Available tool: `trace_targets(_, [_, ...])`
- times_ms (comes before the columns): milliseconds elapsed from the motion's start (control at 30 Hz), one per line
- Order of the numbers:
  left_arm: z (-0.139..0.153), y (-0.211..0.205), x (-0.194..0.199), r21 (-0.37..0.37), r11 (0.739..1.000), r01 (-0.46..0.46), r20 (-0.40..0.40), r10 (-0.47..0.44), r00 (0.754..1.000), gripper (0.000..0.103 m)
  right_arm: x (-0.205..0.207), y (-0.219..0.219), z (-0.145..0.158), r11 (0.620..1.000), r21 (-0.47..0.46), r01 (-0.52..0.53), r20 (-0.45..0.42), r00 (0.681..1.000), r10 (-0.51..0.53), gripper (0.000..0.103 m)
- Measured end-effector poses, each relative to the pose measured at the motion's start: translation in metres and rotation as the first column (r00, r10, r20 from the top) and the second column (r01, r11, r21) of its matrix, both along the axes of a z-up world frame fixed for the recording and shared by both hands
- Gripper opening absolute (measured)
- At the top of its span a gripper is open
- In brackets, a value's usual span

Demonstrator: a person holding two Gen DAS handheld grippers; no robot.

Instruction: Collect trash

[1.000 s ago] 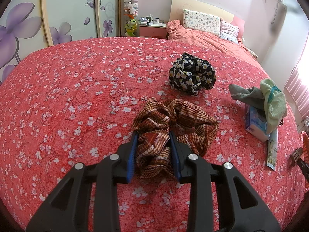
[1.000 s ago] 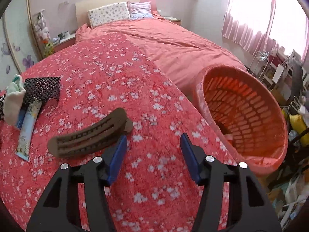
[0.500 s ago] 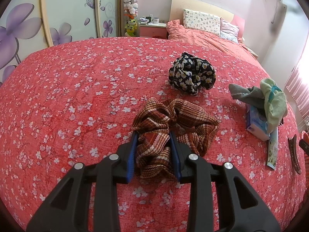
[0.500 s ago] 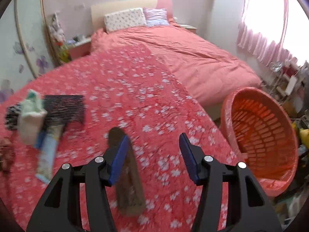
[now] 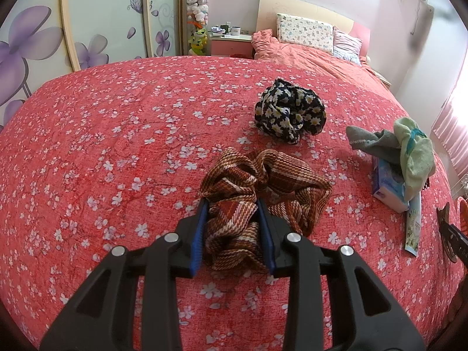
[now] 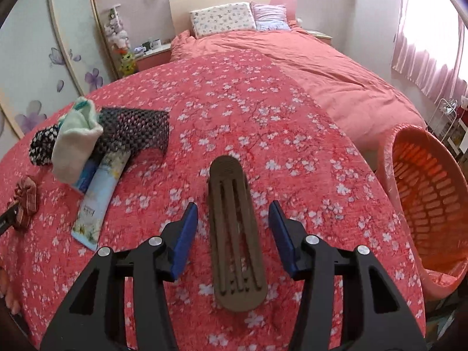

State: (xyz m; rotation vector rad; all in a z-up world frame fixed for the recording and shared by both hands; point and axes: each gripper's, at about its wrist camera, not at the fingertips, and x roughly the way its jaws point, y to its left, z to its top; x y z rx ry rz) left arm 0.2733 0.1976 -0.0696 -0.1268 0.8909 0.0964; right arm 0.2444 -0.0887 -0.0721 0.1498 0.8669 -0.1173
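My left gripper (image 5: 232,204) is shut on a brown striped scrunchie (image 5: 263,201) that lies on the red flowered bedspread (image 5: 102,146). My right gripper (image 6: 233,212) is open, its jaws on either side of a long brown slotted hair clip (image 6: 235,234) lying flat on the bedspread, without touching it. An orange laundry basket (image 6: 424,193) stands off the bed's right edge. A tissue pack (image 6: 99,199) lies left of the clip under a pale green sock (image 6: 76,143) and a dark mesh cloth (image 6: 134,131).
A dark daisy-print scrunchie (image 5: 289,114) lies beyond the brown one. The grey cloth, green sock and tissue pack (image 5: 392,187) sit at the right in the left wrist view. Pillows and headboard (image 6: 222,17) are far back.
The right gripper swung left from the basket side and lined up with the brown clip, which now lies lengthwise between its open jaws. The left gripper stayed shut on the brown scrunchie.
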Motion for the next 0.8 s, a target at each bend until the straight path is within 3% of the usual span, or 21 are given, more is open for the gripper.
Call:
trace_targets(100, [0.000, 0.000, 0.000, -0.001, 1.000, 0.005, 0.001, -0.005, 1.000, 0.036, 0.004, 0.000, 0.001, 1.000, -0.007, -0.012, -0.003, 1.000, 0.012, 0.048])
trace_targets(200, [-0.001, 0.003, 0.000, -0.017, 1.000, 0.007, 0.007, -0.007, 1.000, 0.036, 0.005, 0.004, 0.002, 0.999, -0.026, -0.027, -0.006, 1.000, 0.027, 0.034])
trace_targets(267, [0.000, 0.005, -0.001, -0.027, 1.000, 0.011, 0.012, -0.011, 1.000, 0.038, 0.005, 0.003, 0.002, 0.999, -0.022, -0.028, -0.005, 1.000, 0.028, 0.034])
trace_targets(333, [0.000, 0.008, -0.003, -0.025, 1.000, 0.010, 0.019, -0.009, 1.000, 0.045, 0.005, 0.001, 0.002, 1.000, -0.009, -0.028, -0.002, 1.000, 0.028, 0.034])
trace_targets(500, [0.006, 0.006, -0.007, -0.005, 1.000, 0.030, 0.047, -0.029, 0.998, 0.050, 0.005, 0.001, 0.001, 0.999, -0.028, -0.029, -0.008, 1.000, 0.029, 0.034])
trace_targets(800, [0.004, 0.005, 0.005, -0.083, 0.996, 0.016, 0.006, -0.015, 1.000, 0.047, 0.007, 0.002, 0.001, 0.999, -0.036, -0.030, -0.010, 1.000, 0.030, 0.034])
